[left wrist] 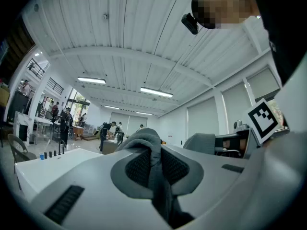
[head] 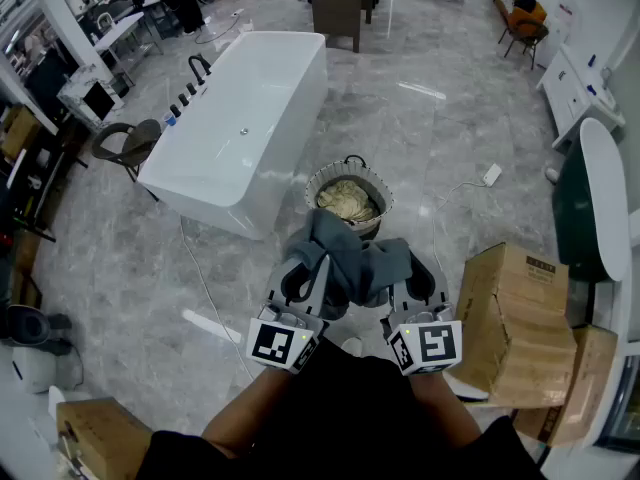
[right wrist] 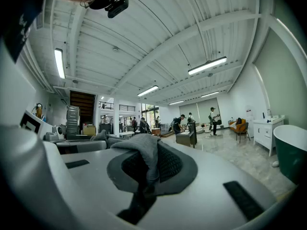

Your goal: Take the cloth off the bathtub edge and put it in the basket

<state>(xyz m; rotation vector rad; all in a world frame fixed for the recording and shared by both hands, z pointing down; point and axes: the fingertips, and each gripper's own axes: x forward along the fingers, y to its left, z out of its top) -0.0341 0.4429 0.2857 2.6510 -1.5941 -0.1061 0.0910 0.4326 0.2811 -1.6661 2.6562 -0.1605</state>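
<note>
Left gripper [head: 303, 280]: jaws closed down to a narrow slit, with a fold of the grey cloth [head: 352, 260] pinched between the ribbed pads. In the left gripper view the fabric is seen rising out of the slit and humping over the jaw tips.

Right gripper [head: 417, 280]: jaws likewise drawn together on another fold of the same cloth; in the right gripper view the fabric is draped over the tips towards that view's left. Both grippers are held about level, side by side, close in front of the person.

The cloth is carried clear of the floor, slung between the two grippers and bunched higher at the left one. It is off the bathtub [head: 240, 118] and not in the basket [head: 321, 179].

The basket is stood on the grey tiled floor [head: 420, 148], just beyond the grippers in the head view, the cloth's upper edge overlapping its near rim there. A pale crumpled fabric [head: 348, 201] is already lying inside it.

The white bathtub is set just beyond and left of the basket, with a black tap [head: 198, 65] at its left rim. A cardboard box [head: 515, 318] is noted right of the right gripper.
</note>
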